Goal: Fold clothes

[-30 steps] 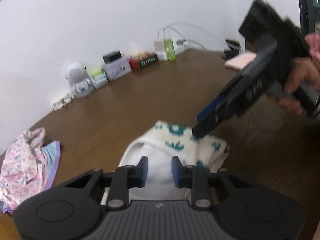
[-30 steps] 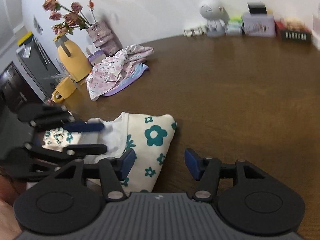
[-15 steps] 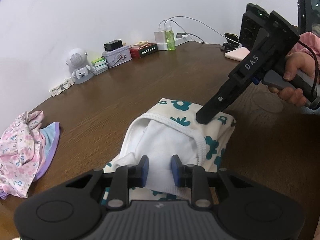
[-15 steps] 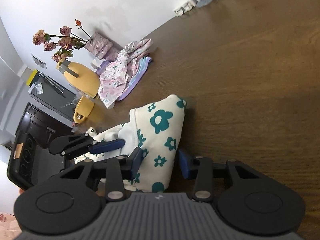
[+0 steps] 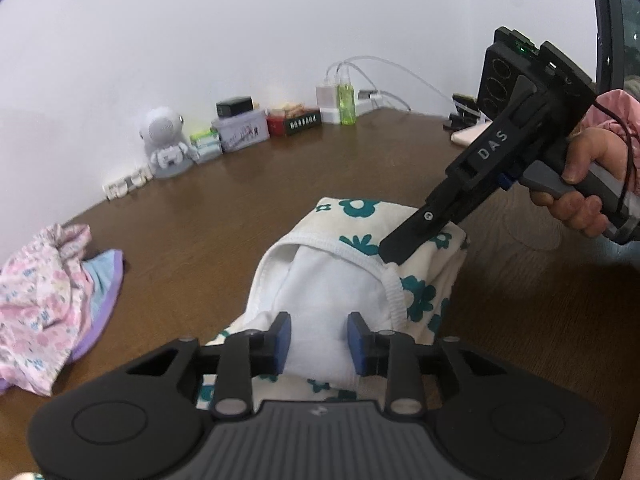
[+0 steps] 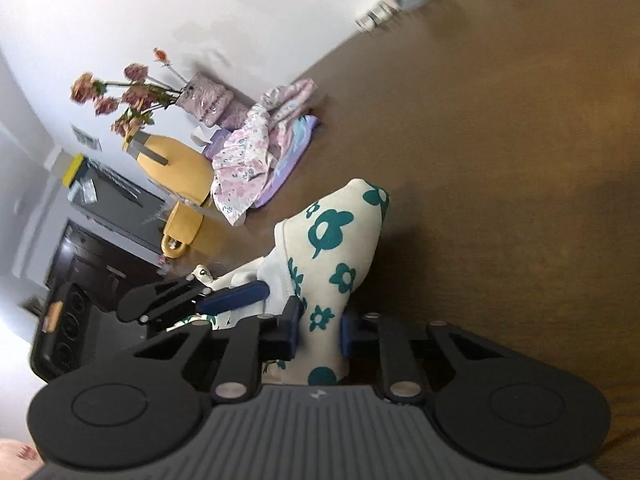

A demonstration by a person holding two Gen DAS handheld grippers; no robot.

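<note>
Left gripper (image 5: 319,338) clamped on cream teal-flowered cotton garment (image 5: 352,284) | right gripper (image 6: 319,330), lettered "DAS", clamped on garment | brown wooden table (image 5: 240,216)

Soft, even daylight fills the room. The left wrist view is sharp. The right wrist view smears with motion blur toward the far counter (image 6: 500,128) edge, and a soft shadow pools beside the floral garment (image 6: 340,248). Fisheye bends both frames' borders.
</note>
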